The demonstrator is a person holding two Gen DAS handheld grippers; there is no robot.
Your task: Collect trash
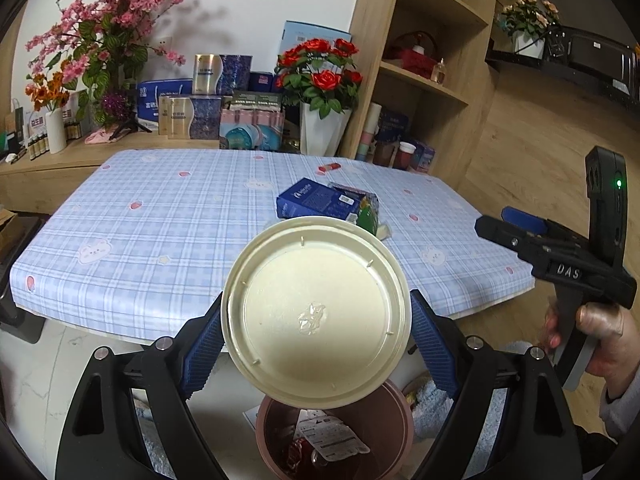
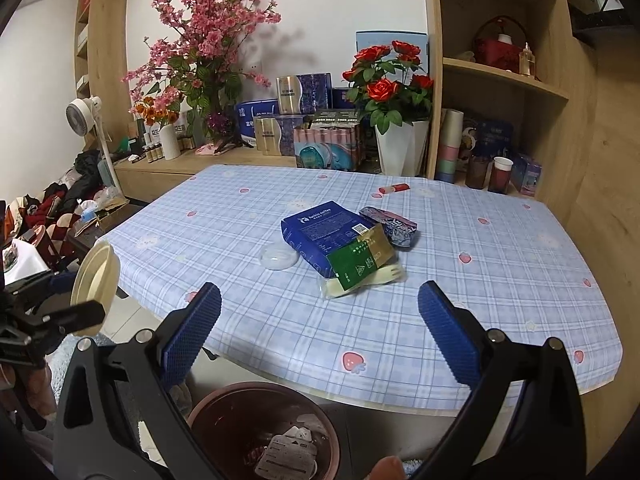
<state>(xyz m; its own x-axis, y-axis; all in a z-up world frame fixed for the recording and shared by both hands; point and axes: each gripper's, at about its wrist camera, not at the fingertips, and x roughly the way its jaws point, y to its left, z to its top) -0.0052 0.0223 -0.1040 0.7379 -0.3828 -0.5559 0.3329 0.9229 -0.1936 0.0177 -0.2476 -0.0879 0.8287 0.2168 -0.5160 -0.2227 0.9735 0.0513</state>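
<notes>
Clamping a cream lid (image 1: 316,312), the left hand-held gripper (image 1: 316,344) is hovering just above the bin (image 1: 384,432); the right hand-held gripper (image 2: 320,328), fingers apart and empty, is facing leftover packets (image 2: 352,260) on the desk (image 2: 480,300).

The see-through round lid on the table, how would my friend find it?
Start at the blue checked tablecloth and find the dark blue coffee box in its middle. The clear domed plastic lid lies flat just left of that box. Everything else in the pile is coloured; only this shows the cloth through it.
</notes>
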